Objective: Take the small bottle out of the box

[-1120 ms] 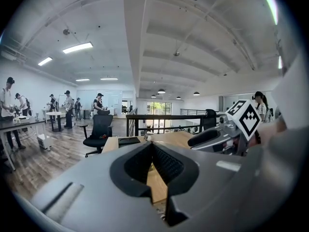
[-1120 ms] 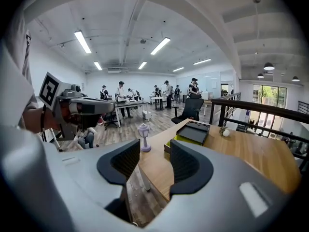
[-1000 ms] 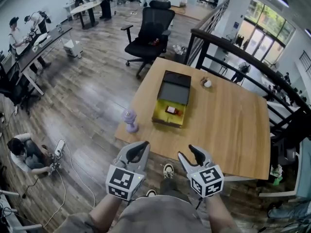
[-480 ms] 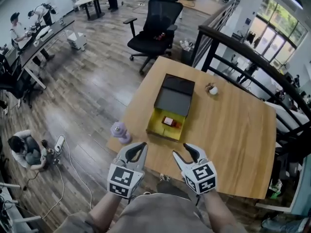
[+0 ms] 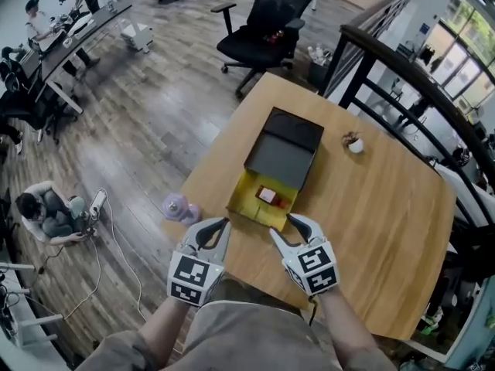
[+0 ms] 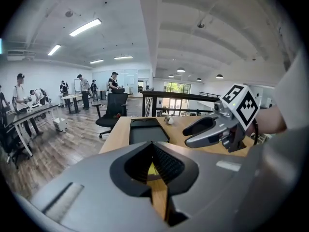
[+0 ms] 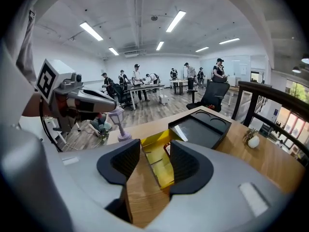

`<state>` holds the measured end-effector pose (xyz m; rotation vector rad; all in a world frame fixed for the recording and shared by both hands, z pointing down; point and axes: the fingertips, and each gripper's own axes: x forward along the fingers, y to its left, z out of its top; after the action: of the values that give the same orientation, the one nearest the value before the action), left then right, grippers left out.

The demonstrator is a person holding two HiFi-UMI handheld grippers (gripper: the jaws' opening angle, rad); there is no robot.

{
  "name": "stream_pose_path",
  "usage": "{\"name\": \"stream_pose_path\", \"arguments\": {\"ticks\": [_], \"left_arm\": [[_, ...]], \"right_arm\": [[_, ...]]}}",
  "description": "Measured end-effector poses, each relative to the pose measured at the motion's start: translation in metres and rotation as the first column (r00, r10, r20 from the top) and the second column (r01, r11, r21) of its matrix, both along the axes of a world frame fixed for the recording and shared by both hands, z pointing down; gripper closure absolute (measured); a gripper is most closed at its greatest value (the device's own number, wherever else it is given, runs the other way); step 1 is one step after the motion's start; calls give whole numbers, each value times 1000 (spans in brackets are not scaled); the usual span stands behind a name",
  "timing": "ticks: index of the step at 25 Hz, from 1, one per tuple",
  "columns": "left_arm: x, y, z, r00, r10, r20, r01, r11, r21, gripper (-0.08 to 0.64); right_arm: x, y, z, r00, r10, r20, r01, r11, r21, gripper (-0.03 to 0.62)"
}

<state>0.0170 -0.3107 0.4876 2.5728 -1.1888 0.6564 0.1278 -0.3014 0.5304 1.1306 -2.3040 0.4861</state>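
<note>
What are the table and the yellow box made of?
The table looks like wood, matte: light brown with grain lines. The box is probably cardboard: thin yellow walls, sharp folds. Its open lid is dark grey and smooth, with a faint sheen.

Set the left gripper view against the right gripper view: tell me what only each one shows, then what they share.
Only the left gripper view: the right gripper. Only the right gripper view: the left gripper, the purple lantern, the small bottle in the yellow box. Both: the black lid, the office chair, the wooden table.
</note>
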Motion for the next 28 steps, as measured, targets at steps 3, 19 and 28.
{"name": "stream_pose_path", "arguments": {"ticks": [3,19,28], "left_arm": [[2,-11,9,1000,-16,12,16,1000,-17,561],[7,-54,51,999,28,26,-26,997,-77,561],[10,-67,83,998,55,6,-54,985,-165,561]], "right_arm": [[2,-12,13,1000,-17,-1,17,1000,-22,414],[-4,-72,79,996,-48,-77,33,983,-182,414],[-20,-99,127,967,-161,-195,102,954,-281,393]]}}
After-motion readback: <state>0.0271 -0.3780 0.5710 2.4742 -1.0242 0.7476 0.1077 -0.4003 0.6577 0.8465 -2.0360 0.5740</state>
